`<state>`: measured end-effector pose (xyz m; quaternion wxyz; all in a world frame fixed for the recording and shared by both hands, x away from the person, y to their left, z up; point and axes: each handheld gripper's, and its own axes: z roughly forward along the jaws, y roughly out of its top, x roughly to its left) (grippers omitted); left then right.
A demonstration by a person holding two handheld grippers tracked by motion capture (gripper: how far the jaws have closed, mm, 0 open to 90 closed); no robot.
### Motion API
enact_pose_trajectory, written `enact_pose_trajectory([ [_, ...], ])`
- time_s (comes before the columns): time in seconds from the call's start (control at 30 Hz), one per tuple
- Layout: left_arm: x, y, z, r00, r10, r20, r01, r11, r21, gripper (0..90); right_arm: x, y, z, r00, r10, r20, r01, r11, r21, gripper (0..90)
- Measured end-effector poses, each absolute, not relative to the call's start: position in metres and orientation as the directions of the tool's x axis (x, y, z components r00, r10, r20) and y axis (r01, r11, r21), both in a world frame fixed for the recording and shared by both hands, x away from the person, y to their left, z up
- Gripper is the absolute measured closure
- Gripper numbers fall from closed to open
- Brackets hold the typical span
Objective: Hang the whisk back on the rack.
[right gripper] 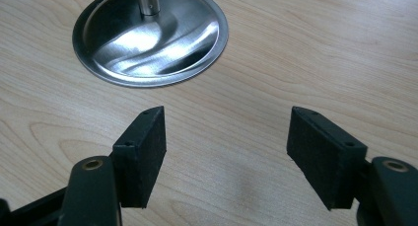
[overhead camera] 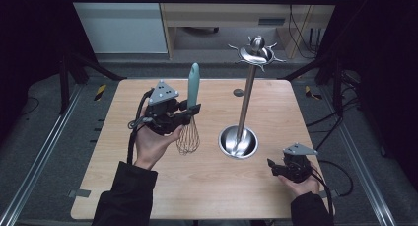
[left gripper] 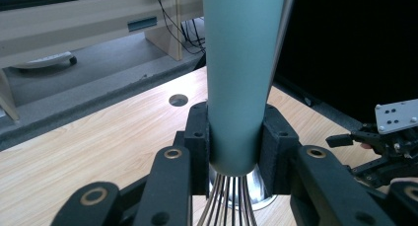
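A whisk with a teal handle (overhead camera: pixel 193 85) and a wire head (overhead camera: pixel 188 138) is held upright above the table, wires pointing down. My left gripper (overhead camera: pixel 193 110) is shut on the lower end of the handle (left gripper: pixel 236 78), one jaw on each side. To its right stands a steel utensil stand: a round base (overhead camera: pixel 238 141), a tall pole (overhead camera: pixel 247 95) and a hooked crown (overhead camera: pixel 257 53). My right gripper (overhead camera: pixel 272 168) rests low near the table's front right, open, with nothing between its pads (right gripper: pixel 143 154). The stand's base (right gripper: pixel 148 36) lies just ahead of it.
The wooden table (overhead camera: pixel 207 191) has a small round grommet hole (overhead camera: pixel 238 92) near its far edge. Beyond the table are a grey floor and a light wooden desk (overhead camera: pixel 231 14). Dark curtains flank both sides.
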<state>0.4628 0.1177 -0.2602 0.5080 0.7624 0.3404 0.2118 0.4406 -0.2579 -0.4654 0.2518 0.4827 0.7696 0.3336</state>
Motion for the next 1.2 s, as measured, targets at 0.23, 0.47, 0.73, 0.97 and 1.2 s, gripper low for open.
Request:
enact_pose_trajectory([
  [0.23,0.464,0.108,-0.256,0.692,0.722,-0.017,0.296,-0.262,0.919,69.0,0.441,-0.258,-0.466,-0.41,0.909,-0.068,0.573,0.315,0.757,31.3],
  [0.47,0.468,0.094,-0.251,0.703,0.711,-0.012,0.293,-0.274,0.916,69.0,0.441,-0.258,-0.465,-0.411,0.909,-0.062,0.573,0.311,0.758,31.4],
  [0.73,0.471,0.082,-0.249,0.714,0.7,-0.005,0.288,-0.287,0.914,69.0,0.441,-0.258,-0.465,-0.413,0.909,-0.062,0.573,0.312,0.758,31.4],
  [0.97,0.474,0.07,-0.245,0.721,0.693,0.0,0.289,-0.301,0.909,69.0,0.441,-0.258,-0.465,-0.414,0.908,-0.061,0.572,0.312,0.759,31.4],
  [1.2,0.479,0.064,-0.243,0.724,0.69,0.008,0.287,-0.312,0.906,69.0,0.44,-0.258,-0.465,-0.413,0.909,-0.057,0.573,0.308,0.759,31.5],
])
